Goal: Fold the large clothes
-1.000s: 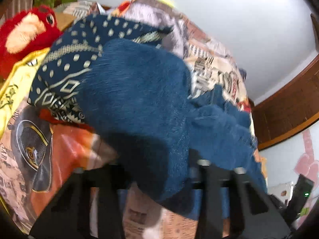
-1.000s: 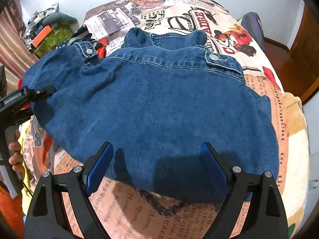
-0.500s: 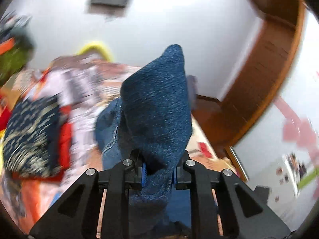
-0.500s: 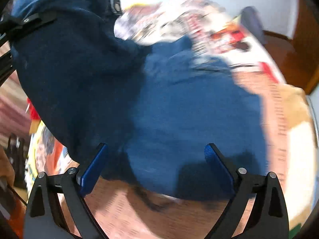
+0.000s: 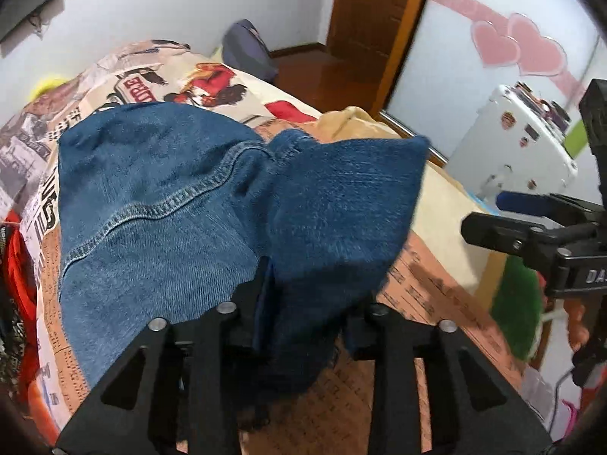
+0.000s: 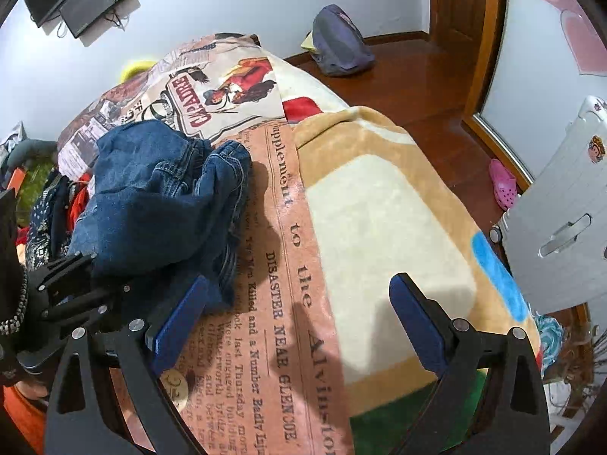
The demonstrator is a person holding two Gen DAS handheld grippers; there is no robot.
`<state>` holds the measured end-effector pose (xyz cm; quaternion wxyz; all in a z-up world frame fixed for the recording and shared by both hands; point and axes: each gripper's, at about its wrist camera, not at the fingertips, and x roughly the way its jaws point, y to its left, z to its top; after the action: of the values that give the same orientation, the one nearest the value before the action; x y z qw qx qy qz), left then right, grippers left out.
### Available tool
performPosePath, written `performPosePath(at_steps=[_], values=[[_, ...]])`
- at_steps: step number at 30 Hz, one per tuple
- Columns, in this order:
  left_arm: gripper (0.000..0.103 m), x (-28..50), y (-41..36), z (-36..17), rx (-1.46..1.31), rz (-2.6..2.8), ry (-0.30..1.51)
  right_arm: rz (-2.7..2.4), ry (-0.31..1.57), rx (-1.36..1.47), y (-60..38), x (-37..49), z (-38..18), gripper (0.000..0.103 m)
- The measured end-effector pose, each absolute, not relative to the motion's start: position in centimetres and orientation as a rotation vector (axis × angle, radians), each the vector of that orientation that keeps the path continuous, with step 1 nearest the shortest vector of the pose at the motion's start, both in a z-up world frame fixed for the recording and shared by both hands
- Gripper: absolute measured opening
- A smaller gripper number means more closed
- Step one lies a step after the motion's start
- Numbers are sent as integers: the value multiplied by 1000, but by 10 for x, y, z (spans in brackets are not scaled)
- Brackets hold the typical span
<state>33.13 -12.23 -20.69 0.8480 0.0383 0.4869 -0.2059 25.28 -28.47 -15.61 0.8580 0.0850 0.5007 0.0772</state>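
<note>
Denim jacket [image 5: 159,204] heaped on the bed [image 6: 280,265], ahead of the left tool [image 5: 313,288] and spreading away to its left, stitched seam uppermost. One thick fold drawn back toward the tool, lying between the jaws and draped over the fingertips. Jaws of the left tool parted, having just been opening. Pads mostly hidden under the cloth, so no telling how much of the fold touches them. Fold's free corner up and out to the tool's right, off the bedspread.

Right tool [image 6: 299,280] to the right of the left one, angled down over the newspaper-print bedspread. Jaws wide apart, having just been opening, with only printed cover and a strip of beige blanket [image 6: 379,220] between the blue pads. No cloth touching either pad. From the right wrist view, the jacket crumpled just beyond and left of the left-hand pad, near it but apart, with the left tool's black frame at the bundle's near edge.

Further left of both tools, a pile of red and patterned clothes [image 5: 15,265] at the bed's edge. Well beyond the right tool, on the wooden floor, a purple bag [image 6: 341,41]. Off to its right, a white suitcase [image 6: 561,220].
</note>
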Motion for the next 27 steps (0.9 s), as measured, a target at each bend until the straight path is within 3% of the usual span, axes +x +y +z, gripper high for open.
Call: performPosePath(at_steps=[3, 9, 19, 27], values=[[55, 324, -112, -195, 70, -444, 1041, 196, 1015, 175, -278, 254, -146, 96], [65, 294, -68, -166, 39, -383, 987, 302, 914, 181, -251, 257, -115, 96], [66, 290, 8, -186, -13, -127, 1014, 366, 957, 68, -187, 287, -143, 96], [79, 285, 18, -210, -56, -138, 1004, 330, 1110, 166, -231, 293, -203, 94]])
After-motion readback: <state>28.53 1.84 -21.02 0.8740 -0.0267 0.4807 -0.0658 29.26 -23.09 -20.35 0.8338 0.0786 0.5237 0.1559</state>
